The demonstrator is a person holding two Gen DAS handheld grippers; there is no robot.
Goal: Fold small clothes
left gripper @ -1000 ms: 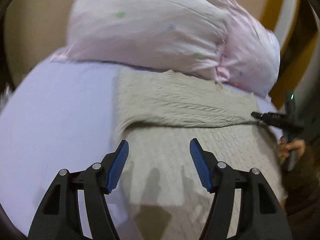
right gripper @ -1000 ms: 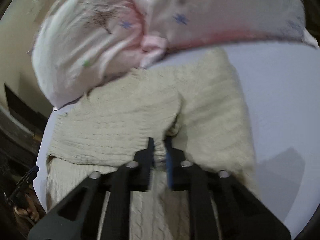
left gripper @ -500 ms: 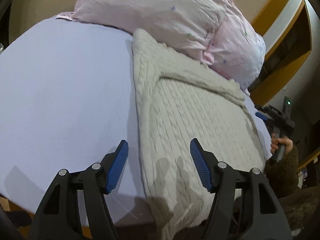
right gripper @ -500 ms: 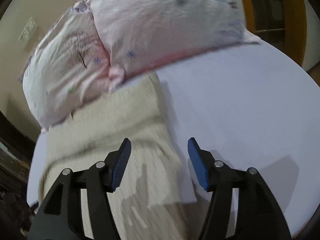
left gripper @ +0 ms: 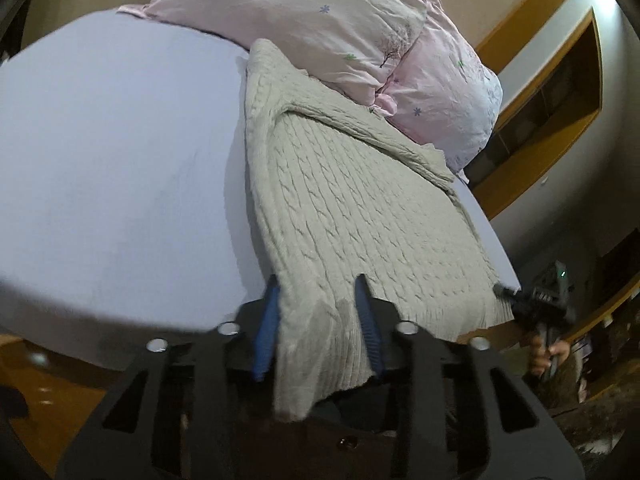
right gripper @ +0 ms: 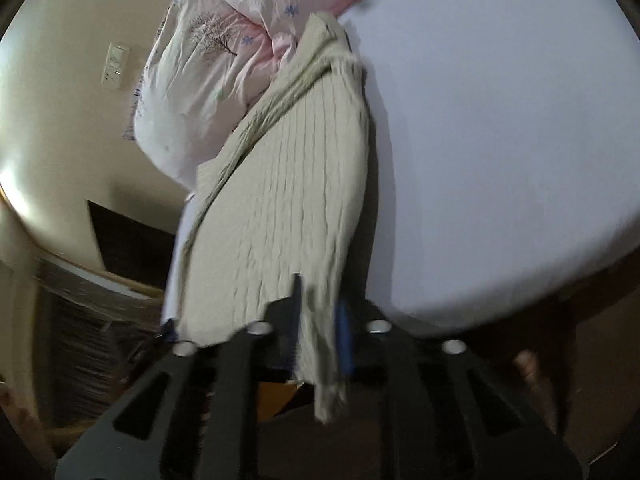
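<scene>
Both claws, open half a second ago, now clamp near hem of sweater (left gripper: 352, 216): left claw (left gripper: 318, 320) on one corner, right claw (right gripper: 320, 328) on other. Hem lifted off bed edge.

Lavender-sheeted bed (left gripper: 112, 168), pink pillows (left gripper: 304, 20) (flower-printed), beige wall (right gripper: 52, 128), wood-trimmed alcove (left gripper: 560, 92)

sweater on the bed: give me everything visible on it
The sweater is beige cable knit, thick and soft-looking, with a ribbed hem. It lies lengthwise on the lavender bed sheet, its far end folded over itself and touching the pink pillows. The near hem hangs off the bed edge. The left gripper has one hem corner between its jaws, and the right gripper has the other, both closed on the fabric. The knit looks slightly stretched toward the grippers.
</scene>
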